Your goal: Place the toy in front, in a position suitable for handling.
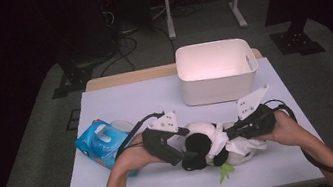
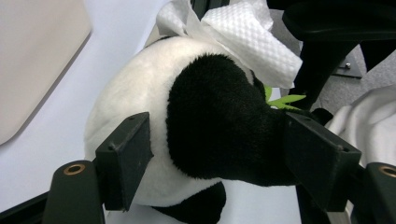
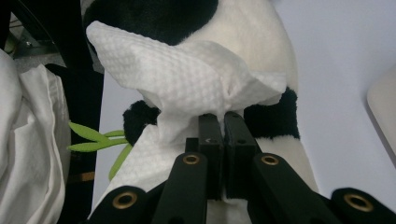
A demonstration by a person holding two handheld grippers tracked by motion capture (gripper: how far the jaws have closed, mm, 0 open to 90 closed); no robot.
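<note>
My right gripper has its jaws pressed together, pinching a white paper towel against the panda plush. My left gripper stands spread around the panda's black limb, pads just beside the fur. The panda lies mid-table, in front of the white bin, with a blue tissue pack to its left.
</note>
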